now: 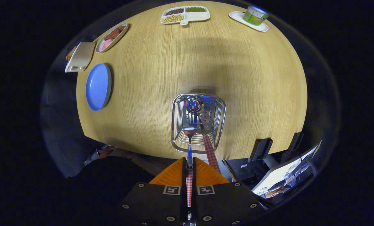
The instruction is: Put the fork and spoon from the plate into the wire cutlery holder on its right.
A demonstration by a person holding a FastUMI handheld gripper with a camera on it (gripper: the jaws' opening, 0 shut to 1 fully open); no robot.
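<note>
I have the gripper (189, 166) clamped on the red-checked handle of the steel fork (189, 131), its long axis running straight ahead, tines pointing into the square wire cutlery holder (174, 119). The matching checked-handled steel spoon (209, 147) already leans inside it, bowl down. The round blue plate (97, 87) lies well to the left on the wooden table (253, 78).

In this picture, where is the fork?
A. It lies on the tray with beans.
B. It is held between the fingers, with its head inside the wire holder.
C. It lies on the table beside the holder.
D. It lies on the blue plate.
B: the fork has its checked handle clamped between the fingers, and its tines reach down into the wire cutlery holder, next to the spoon already standing there.
</note>
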